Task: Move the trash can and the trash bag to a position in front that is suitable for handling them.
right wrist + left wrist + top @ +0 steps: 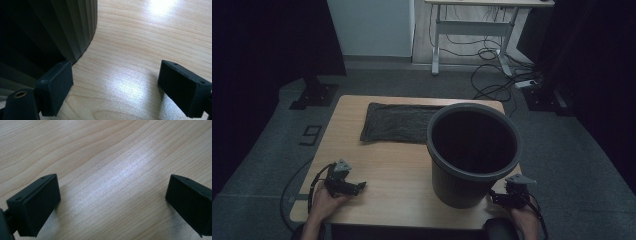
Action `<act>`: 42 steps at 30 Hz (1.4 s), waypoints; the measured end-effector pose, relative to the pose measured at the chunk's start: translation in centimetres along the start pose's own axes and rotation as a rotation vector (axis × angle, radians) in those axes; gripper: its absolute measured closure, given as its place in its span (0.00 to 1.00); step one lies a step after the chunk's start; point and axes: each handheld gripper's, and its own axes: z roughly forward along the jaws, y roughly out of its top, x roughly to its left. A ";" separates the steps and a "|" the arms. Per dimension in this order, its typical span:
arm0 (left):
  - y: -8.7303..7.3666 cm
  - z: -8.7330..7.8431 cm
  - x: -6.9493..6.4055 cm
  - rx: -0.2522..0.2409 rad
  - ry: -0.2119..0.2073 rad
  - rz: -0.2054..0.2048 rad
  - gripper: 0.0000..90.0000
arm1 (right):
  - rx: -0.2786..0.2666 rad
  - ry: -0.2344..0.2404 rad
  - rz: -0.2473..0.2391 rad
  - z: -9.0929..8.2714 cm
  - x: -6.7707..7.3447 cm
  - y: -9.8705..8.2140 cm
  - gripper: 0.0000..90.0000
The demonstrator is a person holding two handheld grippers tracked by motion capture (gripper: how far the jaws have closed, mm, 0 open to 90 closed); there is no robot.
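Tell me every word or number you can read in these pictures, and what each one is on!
"9" – a dark number sign lying on the grey carpet floor, left of the light wooden table.
There is no readable writing on the dark grey round plastic bin, the dark folded bag or the table.

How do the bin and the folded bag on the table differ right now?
The bin stands upright and open-topped near the right gripper; the bag lies flat and folded at the table's far side. The bin is rigid and ribbed; the bag is limp. The bin stands in front of the bag's right end. Both are dark grey, and neither is held.
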 end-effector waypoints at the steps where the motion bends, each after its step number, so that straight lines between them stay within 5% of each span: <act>1: 0.0 0.0 0.0 0.000 0.000 0.000 0.00 | 0.000 0.000 0.000 0.0 0.0 0.0 0.13; 17: 0.3 0.2 0.6 -0.003 0.006 -0.009 0.00 | -0.002 -0.004 0.003 0.0 0.1 0.0 0.13; 22: 0.3 0.2 0.5 0.004 0.010 -0.015 0.00 | 0.041 0.000 0.002 -0.6 0.3 0.7 0.13; 30: 0.3 -0.2 0.8 0.009 -0.023 -0.055 0.00 | -0.015 0.008 0.099 -2.9 -0.1 2.3 0.13; 42: 1.2 -1.5 0.2 -0.050 0.010 -0.065 0.00 | -0.002 -0.008 0.073 -2.2 0.7 3.9 0.14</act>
